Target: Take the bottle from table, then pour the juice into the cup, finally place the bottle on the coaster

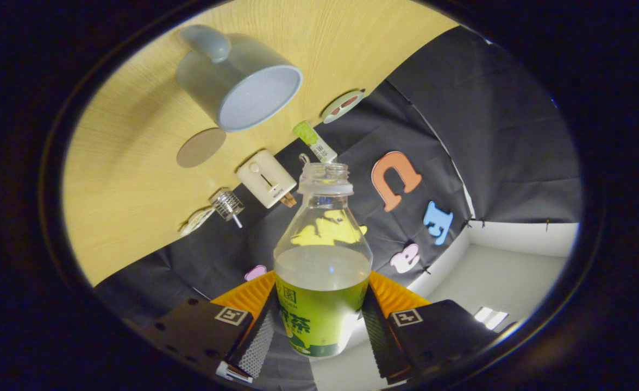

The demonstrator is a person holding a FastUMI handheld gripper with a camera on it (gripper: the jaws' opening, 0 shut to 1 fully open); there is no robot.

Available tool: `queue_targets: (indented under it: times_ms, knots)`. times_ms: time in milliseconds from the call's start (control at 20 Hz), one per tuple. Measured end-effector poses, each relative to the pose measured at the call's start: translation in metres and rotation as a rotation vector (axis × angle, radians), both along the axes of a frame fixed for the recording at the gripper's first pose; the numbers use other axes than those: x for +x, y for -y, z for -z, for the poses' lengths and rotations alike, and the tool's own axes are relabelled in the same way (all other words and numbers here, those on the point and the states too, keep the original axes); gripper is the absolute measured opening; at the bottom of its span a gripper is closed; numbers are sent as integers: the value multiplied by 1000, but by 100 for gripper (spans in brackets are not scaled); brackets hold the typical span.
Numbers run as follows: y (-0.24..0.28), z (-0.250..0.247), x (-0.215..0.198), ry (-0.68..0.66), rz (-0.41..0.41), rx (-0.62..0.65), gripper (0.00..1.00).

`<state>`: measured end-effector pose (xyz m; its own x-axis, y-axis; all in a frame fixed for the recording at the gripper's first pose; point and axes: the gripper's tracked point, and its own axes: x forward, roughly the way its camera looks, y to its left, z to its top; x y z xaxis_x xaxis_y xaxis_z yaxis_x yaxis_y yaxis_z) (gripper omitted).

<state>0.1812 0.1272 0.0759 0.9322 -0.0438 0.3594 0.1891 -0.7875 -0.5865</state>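
Clear plastic bottle [322, 260] sits between the two fingers of the gripper [319, 336], both fingers pressed against its green-labelled lower body, so the gripper is clamped on it. Cap is off; open threaded neck points away from the camera. Pale liquid fills the bottle to just above the label; upper part is empty and see-through. Bottle is held off the table, with the booth's black cloth wall behind it. The whole view is rolled, so the table runs at a slant.

Beyond the bottle mouth, on the light wood table [129, 179], a grey mug [243, 81] stands with its open rim toward the camera and its handle on the far side; inside looks empty. Just beside the mug, nearer the fingers, lies a round brown coaster [201, 147], flat, bare, not touching the mug as far as I can tell.

Other items on the table, near the wall edge: a cream-white boxy device with a slot and knob [267, 178]; a small metal wire piece with a white cord [223, 205] next to it; a green-and-white sachet [314, 142] just past the bottle's mouth; a small round disc with a reddish centre [343, 106] further along.

White booth floor or panel [509, 282] shows beyond the right finger, below the cloth.
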Motion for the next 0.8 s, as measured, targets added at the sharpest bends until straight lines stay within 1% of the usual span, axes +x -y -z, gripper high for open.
queue_targets:
  times_ms: [200,350,550,800]
  knots:
    - [-12,-23,3,38,-12,-13,81]
    - [-22,-42,0,66,-37,-17,81]
    - [-25,-68,-4,88,-37,0,81]
    - [-18,-92,-9,120,-43,84,81]
